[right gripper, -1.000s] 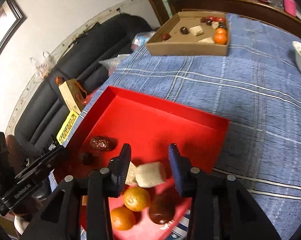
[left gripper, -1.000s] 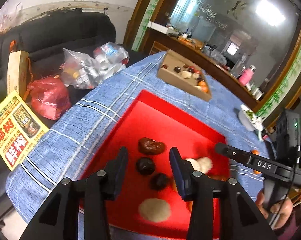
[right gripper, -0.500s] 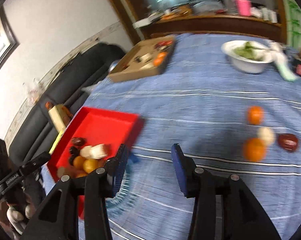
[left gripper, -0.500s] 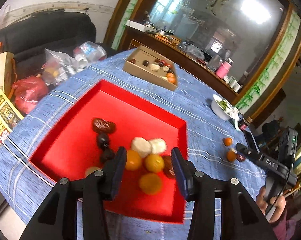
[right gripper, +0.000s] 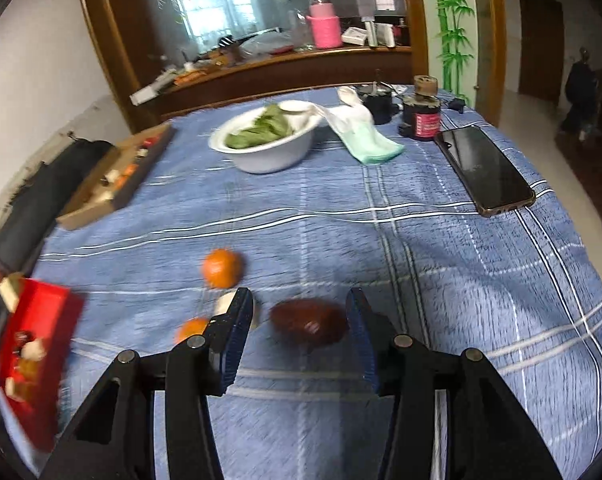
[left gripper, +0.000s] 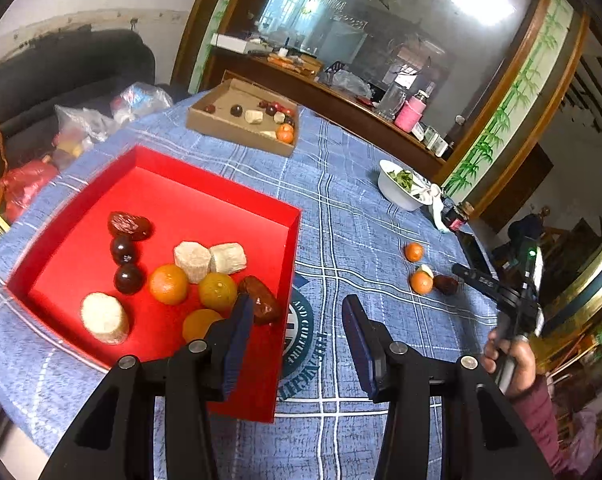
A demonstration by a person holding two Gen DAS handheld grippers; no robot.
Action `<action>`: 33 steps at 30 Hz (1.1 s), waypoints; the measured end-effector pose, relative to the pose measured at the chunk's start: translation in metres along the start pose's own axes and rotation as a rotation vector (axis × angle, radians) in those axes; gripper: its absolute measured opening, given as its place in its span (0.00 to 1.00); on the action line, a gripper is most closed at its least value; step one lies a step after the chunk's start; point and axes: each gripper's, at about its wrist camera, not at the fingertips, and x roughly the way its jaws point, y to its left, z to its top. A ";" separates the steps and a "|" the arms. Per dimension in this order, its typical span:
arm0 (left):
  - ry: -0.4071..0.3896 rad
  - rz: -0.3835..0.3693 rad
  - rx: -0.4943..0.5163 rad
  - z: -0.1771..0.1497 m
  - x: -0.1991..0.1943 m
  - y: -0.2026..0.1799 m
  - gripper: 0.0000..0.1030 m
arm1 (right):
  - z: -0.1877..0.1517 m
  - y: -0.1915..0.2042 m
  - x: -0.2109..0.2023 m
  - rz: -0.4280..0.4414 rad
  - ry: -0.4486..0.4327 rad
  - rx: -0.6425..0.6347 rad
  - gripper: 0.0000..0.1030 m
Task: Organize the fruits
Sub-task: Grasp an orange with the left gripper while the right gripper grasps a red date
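Note:
The red tray (left gripper: 173, 200) holds several fruits: dates, dark round ones, oranges and white chunks. My left gripper (left gripper: 297, 308) hangs open over the tray's near right corner with nothing between its fingers. On the blue cloth to the right lie a dark red date (right gripper: 309, 322), two oranges (right gripper: 221, 268) and a white chunk (right gripper: 225, 304). My right gripper (right gripper: 297, 300) is over the date. Its jaws are opening, the date lies between the fingers, and the pads do not press on it. In the left wrist view the right gripper (left gripper: 461, 272) points at that loose fruit.
A brown cardboard box (left gripper: 241, 136) with fruit sits at the table's far side. A white bowl (right gripper: 269, 156) of greens, a cloth (right gripper: 373, 144), a dark jar (right gripper: 421, 120) and a phone (right gripper: 485, 168) lie beyond the loose fruit. A sofa with bags (left gripper: 81, 128) stands left.
My right gripper swung from over the red tray to the loose fruit on the cloth, and its jaws widened. My left gripper shifted from the tray's middle to its right corner.

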 end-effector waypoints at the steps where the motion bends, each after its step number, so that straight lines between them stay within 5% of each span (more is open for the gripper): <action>1: -0.007 0.013 0.004 -0.001 -0.003 0.000 0.47 | 0.000 0.000 0.007 -0.001 -0.002 -0.008 0.46; 9: -0.043 0.069 -0.013 0.003 -0.012 0.013 0.47 | -0.012 -0.004 0.034 0.071 0.055 -0.036 0.46; 21: -0.047 0.079 -0.007 0.010 -0.014 0.007 0.47 | -0.018 0.002 0.033 0.052 0.070 -0.058 0.41; 33: 0.095 0.009 0.158 0.006 0.064 -0.065 0.47 | -0.022 0.002 0.023 0.080 0.088 -0.055 0.39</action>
